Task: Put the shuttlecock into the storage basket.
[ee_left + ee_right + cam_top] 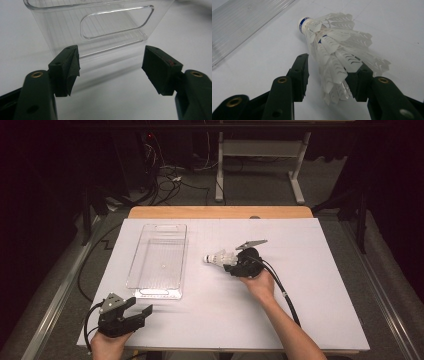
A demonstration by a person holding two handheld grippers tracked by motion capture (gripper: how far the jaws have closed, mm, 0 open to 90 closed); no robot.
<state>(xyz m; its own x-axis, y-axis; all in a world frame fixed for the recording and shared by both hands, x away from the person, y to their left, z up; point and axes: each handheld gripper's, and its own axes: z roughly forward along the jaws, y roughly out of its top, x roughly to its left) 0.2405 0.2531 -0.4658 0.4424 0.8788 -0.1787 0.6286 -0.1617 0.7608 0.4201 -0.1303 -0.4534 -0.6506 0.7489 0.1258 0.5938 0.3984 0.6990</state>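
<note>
A white feathered shuttlecock [217, 257] [334, 50] lies on its side on the white table cover, its cork tip with a blue band pointing left toward the bin. My right gripper [228, 264] [329, 75] is open around its feather skirt: the feathers rest against the right pad, and a gap shows at the left pad. A clear plastic bin [159, 294] [62, 30] stands empty at the left of the table. My left gripper [142, 312] [111, 67] rests near the front left corner, open and holding nothing, facing the bin's near end wall with its handle slot.
The white sheet [310, 250] covers a wooden table whose far edge [220, 212] shows behind it. A black cable [285, 295] trails from the right gripper along the forearm. A white desk frame [260, 155] and loose cables lie on the floor beyond.
</note>
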